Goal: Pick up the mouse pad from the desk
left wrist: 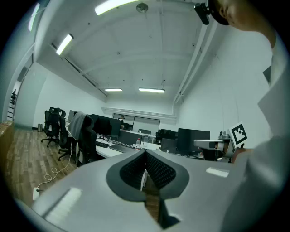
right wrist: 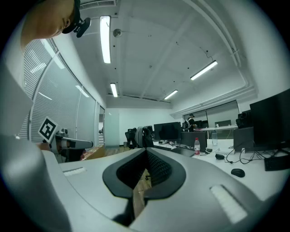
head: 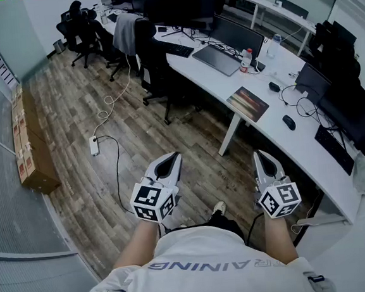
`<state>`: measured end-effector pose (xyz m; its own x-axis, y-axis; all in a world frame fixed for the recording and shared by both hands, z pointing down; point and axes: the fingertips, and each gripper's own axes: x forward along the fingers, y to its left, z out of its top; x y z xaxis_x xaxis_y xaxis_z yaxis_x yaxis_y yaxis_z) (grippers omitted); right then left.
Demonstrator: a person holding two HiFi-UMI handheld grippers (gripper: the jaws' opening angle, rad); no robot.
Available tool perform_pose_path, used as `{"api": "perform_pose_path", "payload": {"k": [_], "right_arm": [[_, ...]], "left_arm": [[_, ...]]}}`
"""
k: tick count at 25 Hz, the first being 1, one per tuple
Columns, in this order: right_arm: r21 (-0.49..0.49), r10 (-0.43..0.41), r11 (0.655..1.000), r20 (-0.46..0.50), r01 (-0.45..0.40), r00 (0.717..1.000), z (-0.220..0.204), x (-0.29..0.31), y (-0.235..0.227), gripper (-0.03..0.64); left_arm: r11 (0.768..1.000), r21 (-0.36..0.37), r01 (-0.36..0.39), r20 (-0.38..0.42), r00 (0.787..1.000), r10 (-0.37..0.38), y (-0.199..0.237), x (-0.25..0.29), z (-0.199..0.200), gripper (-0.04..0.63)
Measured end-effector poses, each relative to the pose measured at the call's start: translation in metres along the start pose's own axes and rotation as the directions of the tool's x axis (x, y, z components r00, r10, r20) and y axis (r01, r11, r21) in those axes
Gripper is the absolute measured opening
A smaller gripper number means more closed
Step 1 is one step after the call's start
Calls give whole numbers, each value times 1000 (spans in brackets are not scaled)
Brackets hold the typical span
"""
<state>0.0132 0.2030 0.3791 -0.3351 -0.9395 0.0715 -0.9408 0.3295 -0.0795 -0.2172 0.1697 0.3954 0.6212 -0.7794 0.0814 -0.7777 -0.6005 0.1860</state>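
The mouse pad [head: 248, 103], a rectangle with a dark orange-toned picture, lies near the front edge of the long white desk [head: 277, 134] in the head view. Both grippers hover over the wooden floor, well short of it. My left gripper [head: 174, 156] is shut and holds nothing; in the left gripper view its jaws [left wrist: 145, 155] meet at the tip. My right gripper [head: 259, 155] is nearer the desk, also shut and empty, its tips together [right wrist: 146, 152]. I cannot make out the pad in either gripper view.
The desk carries a black mouse [head: 288, 122], a bottle [head: 246, 59], a laptop [head: 217, 59], monitors and cables. Office chairs [head: 153, 62] stand along it. A power strip [head: 94, 145] with cable lies on the floor. Cardboard boxes [head: 30, 146] line the left wall.
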Motion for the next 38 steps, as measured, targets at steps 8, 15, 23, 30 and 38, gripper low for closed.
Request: {"api": "perform_pose_path", "payload": {"k": [8,15,23,30,38], "right_arm": [[5,-1,1000,-7,1,1000,-3,-4,2,11],[12,5,1000,3,-6,1000,-3,-2,4,12],[20,5,1000,29,-6,1000,4,2,6,9],[21,12,1000,37,-13,999,11,14,13,9],[33,23,999,19,-23,1000,7,43,3,9]], "left_arm": [[1000,-14,-23,-6,1000,23,5,-8,-3,1],[1000,-14,-20,-5,1000,20,4,-7,-3,2],[1000,-5,-21,1,1000,21,3,-10,1,2],[999,-14,-31,14,999,31,14,-15,8,2],[999,-21,-27,5,1000,27,26,9,7,2]]}}
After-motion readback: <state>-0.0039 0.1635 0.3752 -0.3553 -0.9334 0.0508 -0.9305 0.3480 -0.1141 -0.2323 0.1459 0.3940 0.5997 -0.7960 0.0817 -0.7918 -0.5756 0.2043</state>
